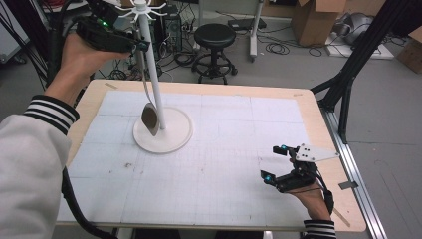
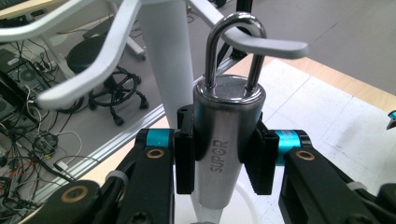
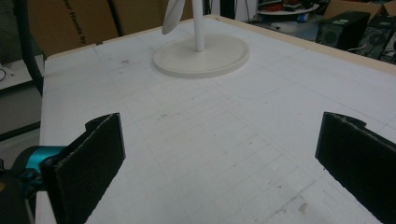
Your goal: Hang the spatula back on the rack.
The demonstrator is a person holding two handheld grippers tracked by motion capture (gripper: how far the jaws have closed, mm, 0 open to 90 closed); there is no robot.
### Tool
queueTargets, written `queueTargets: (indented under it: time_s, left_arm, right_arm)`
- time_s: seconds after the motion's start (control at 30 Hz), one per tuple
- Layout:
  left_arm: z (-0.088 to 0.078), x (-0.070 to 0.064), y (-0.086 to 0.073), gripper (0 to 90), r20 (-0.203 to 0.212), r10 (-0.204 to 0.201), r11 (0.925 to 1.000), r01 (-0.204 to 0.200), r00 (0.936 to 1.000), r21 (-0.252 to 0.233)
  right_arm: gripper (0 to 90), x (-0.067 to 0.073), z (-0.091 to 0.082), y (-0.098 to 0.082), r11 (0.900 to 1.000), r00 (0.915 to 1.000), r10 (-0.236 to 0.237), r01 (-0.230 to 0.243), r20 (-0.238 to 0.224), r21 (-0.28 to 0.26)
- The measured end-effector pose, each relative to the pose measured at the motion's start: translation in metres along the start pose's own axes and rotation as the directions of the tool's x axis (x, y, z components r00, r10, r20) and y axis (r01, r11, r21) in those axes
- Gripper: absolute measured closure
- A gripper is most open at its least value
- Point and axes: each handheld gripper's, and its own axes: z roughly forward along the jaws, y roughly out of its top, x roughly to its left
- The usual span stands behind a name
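A steel spoon with a thick handle marked SUPOR is clamped between the pads of my left gripper. Its hanging loop sits around one white arm of the rack. In the high view the left gripper is raised beside the rack's pole, and the spoon's bowl hangs down just above the round base. My right gripper rests at the table's front right, jaws wide apart with nothing between them. The base lies well ahead of it.
A white gridded mat covers the wooden table. Behind the table stand a black stool, cardboard boxes, computer gear and loose cables. A black frame leg slants down at the right edge.
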Motion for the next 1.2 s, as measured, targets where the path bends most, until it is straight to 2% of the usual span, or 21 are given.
queueTargets:
  time_s: [0.07, 0.13, 0.17, 0.2, 0.23, 0.3, 0.4, 0.53, 0.77, 0.93, 1.0, 1.07, 1.2]
  left_arm:
    - [-0.001, 0.000, -0.002, 67.9, -0.003, 0.008, 1.0000, -0.008, 1.0000, -0.004]
    - [-0.005, -0.001, -0.004, 64.1, -0.019, 0.045, 0.9988, -0.045, 0.9988, -0.021]
    - [-0.007, -0.002, -0.007, 61.5, -0.028, 0.054, 0.9975, -0.055, 0.9982, -0.044]
    - [-0.009, -0.002, -0.010, 60.0, -0.021, 0.048, 0.9965, -0.049, 0.9986, -0.068]
    - [-0.010, -0.003, -0.014, 59.5, -0.014, 0.036, 0.9968, -0.037, 0.9992, -0.070]
    - [-0.012, -0.004, -0.022, 58.9, -0.014, 0.047, 0.9976, -0.048, 0.9988, -0.050]
    - [-0.018, -0.003, -0.035, 54.5, 0.005, 0.035, 0.9968, -0.034, 0.9994, -0.072]
    - [-0.027, -0.005, -0.054, 45.0, 0.003, 0.051, 0.9939, -0.051, 0.9987, -0.098]
    - [-0.037, -0.016, -0.090, 32.7, 0.053, 0.067, 0.9903, -0.060, 0.9964, -0.126]
    - [-0.037, -0.027, -0.113, 14.9, 0.079, 0.075, 0.9903, -0.065, 0.9940, -0.123]
    - [-0.038, -0.032, -0.123, 11.6, 0.102, 0.097, 0.9858, -0.081, 0.9900, -0.147]
    - [-0.037, -0.037, -0.132, 3.5, 0.126, 0.124, 0.9827, -0.104, 0.9842, -0.153]
    - [-0.036, -0.043, -0.151, 1.7, 0.143, 0.112, 0.9788, -0.085, 0.9834, -0.186]
  right_arm:
    - [0.4, 0.000, 0.000, 0.000, 1.000, 1.0000, -0.001, 0.001, 0.000, 0.000]
    - [0.4, 0.000, -0.001, 0.000, 1.000, 1.0000, -0.007, 0.007, 0.000, -0.004]
    - [0.4, 0.000, -0.002, 0.000, 1.000, 1.0000, -0.004, 0.004, 0.000, -0.005]
    - [0.4, 0.000, -0.002, 0.000, 1.000, 1.0000, -0.004, 0.004, -0.001, -0.003]
    - [0.4, 0.000, -0.002, 0.000, 1.000, 1.0000, -0.002, 0.002, 0.000, -0.002]
    - [0.4, 0.000, -0.003, 0.000, 1.000, 1.0000, -0.005, 0.005, 0.002, -0.008]
    - [0.4, 0.000, -0.002, 0.001, 1.000, 1.0000, -0.006, 0.006, -0.004, -0.004]
    - [0.4, -0.001, -0.001, 0.000, 1.000, 1.0000, -0.008, 0.008, -0.005, -0.002]
    - [0.4, -0.001, -0.001, 0.000, 1.000, 0.9998, -0.016, 0.016, -0.014, -0.006]
    - [0.4, 0.001, -0.001, 0.001, 1.000, 0.9995, -0.023, 0.023, -0.022, -0.003]
    - [0.4, 0.001, -0.001, 0.002, 1.000, 0.9994, -0.026, 0.026, -0.022, -0.010]
    - [0.4, 0.001, -0.002, 0.002, 1.000, 0.9994, -0.026, 0.025, -0.023, -0.012]
    - [0.4, 0.004, -0.003, 0.003, 0.999, 0.9994, -0.031, 0.030, -0.017, -0.017]
